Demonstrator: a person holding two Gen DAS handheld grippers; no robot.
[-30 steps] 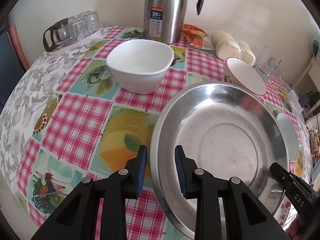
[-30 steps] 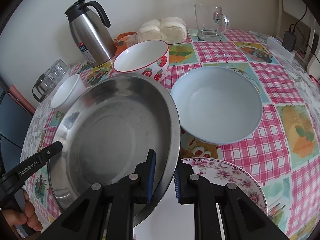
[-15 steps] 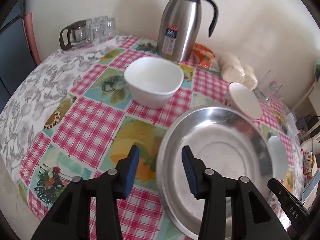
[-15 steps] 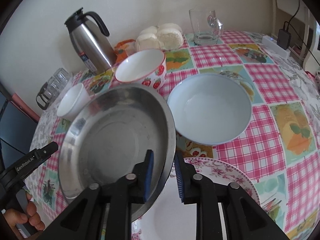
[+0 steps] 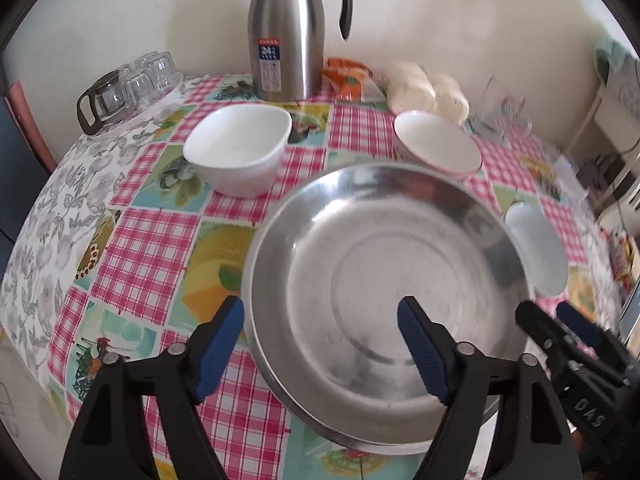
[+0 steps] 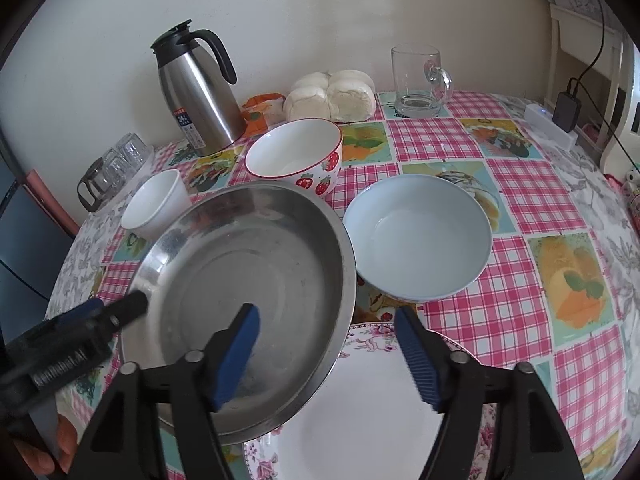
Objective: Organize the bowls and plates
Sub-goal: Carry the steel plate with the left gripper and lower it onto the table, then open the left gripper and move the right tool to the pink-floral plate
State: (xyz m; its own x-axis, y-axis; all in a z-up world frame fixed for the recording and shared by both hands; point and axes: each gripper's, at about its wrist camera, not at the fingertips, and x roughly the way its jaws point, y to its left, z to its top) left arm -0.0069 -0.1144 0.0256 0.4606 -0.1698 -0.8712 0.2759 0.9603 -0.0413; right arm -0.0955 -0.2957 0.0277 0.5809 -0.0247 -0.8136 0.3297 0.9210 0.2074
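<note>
Steel plate [image 5: 384,300] lies on the bench [image 5: 152,240], its right edge overlapping the floral plate [image 6: 380,408]. Left gripper [image 5: 320,344] jaws spread wide astride the plate's near-left rim, gripping nothing. Right gripper [image 6: 328,352] jaws likewise wide, straddling the opposite rim. Beyond the jaws: white bowl [image 5: 240,148], strawberry bowl [image 6: 296,156], pale blue bowl [image 6: 418,240].
</note>
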